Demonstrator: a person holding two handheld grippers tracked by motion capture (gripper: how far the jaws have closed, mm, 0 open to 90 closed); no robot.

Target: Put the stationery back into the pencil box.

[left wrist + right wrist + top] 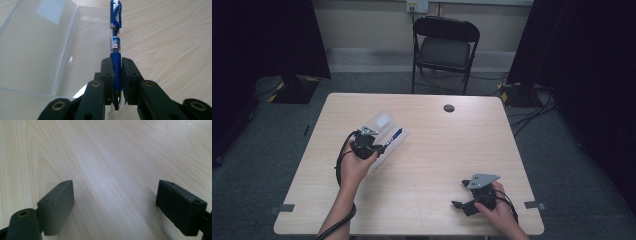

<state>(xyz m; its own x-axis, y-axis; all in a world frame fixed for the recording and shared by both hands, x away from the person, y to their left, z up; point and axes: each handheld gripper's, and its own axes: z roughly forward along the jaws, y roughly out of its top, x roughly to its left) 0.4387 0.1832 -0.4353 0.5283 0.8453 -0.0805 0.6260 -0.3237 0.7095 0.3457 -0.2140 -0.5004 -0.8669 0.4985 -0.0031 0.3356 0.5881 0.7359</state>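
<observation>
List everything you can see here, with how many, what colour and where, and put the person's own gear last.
Blue click pen with clear barrel: one, blue, clamped in the left tool, over the clear case.
Clear plastic hinged case: one, see-through with a white label, lying open on the table's left half.
Light wooden table: one, pale wood, centre of the high view.
Round dark cable cap: one, dark grey, near the table's far edge.
Black folding chair: one, black, beyond the table.
Left tool: one, black, shut on the pen.
Right tool: one, black, jaws wide apart over bare table near the front right.
Person's hands: two, at the bottom of the high view.
</observation>
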